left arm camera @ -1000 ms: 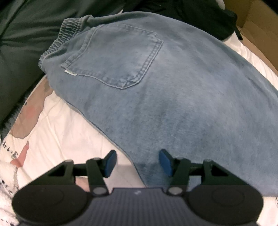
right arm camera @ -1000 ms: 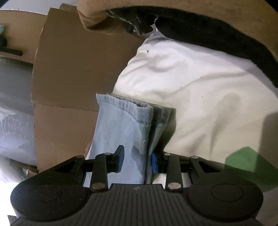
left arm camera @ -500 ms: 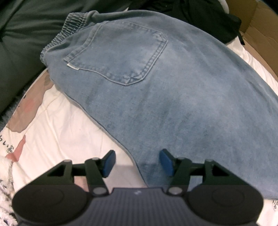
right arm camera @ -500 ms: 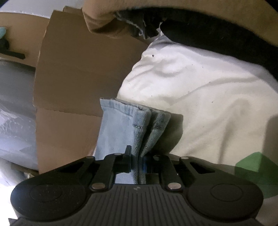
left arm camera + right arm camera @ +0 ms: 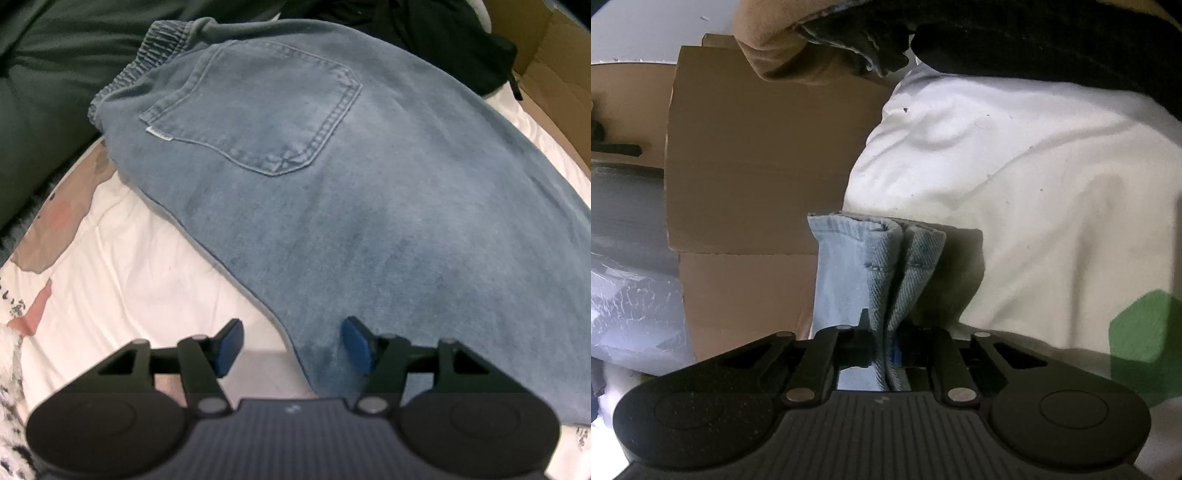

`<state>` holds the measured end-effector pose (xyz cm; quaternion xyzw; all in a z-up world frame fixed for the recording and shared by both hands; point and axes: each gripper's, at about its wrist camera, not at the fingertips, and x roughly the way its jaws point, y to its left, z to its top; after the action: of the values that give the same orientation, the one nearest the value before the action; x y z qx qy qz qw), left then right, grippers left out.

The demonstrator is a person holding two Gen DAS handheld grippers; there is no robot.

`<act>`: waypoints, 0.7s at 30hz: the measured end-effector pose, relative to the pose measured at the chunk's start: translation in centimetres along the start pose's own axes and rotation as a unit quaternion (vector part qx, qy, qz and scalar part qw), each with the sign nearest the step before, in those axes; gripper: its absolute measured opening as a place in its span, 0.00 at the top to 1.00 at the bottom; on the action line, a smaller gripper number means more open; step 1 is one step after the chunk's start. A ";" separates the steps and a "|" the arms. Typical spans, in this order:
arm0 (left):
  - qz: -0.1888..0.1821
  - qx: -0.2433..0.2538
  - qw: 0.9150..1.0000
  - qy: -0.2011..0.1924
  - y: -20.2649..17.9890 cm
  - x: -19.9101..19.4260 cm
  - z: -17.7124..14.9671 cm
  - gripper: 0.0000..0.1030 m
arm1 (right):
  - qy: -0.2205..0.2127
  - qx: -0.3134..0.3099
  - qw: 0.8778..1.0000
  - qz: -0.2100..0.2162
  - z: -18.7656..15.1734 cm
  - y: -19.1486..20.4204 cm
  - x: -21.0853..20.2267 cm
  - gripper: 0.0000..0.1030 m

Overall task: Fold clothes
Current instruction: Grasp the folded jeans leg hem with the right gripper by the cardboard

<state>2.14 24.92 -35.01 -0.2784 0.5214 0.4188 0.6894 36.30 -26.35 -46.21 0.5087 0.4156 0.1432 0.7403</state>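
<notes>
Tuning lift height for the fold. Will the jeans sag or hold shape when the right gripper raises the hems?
Probably sag: the jeans drape flat over the bedding. Thick denim with stacked hems suggests weight. The right gripper, shut on both layers, likely won't slip; the left gripper is open.

A white bed sheet (image 5: 1034, 192) with soft wrinkles covers the bed. Beside it stands a brown cardboard box (image 5: 757, 166). A dark green cushion (image 5: 44, 92) lies at the far edge. One green patch (image 5: 1145, 332) marks the sheet.
</notes>
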 end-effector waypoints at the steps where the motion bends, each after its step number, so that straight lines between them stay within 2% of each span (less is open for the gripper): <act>1: -0.001 -0.001 1.000 0.000 0.0 0.0 -0.1 0.38 | 0.000 0.001 1.000 0.001 0.1 0.1 -0.2 0.94; 5: -0.012 -0.012 1.000 -0.002 0.5 -0.5 -0.6 0.38 | -0.001 -0.003 1.000 0.008 0.4 0.9 -0.8 0.94; 8: -0.031 -0.017 0.999 -0.004 0.9 -0.9 -1.3 0.38 | 0.000 -0.009 1.000 0.016 0.7 1.8 -1.3 0.94; 11: -0.055 -0.044 0.998 -0.004 1.7 -1.2 -2.1 0.38 | -0.002 -0.017 1.000 0.018 1.0 2.8 -1.8 0.94; 21: -0.154 -0.119 0.981 -0.006 4.3 -0.1 -3.9 0.38 | 0.011 -0.056 0.998 0.022 1.8 6.0 -2.2 0.94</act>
<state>-3.53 23.86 -35.82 -0.4330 0.4144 0.3682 0.7108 37.59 -26.20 -39.67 0.4737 0.4034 0.1879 0.7599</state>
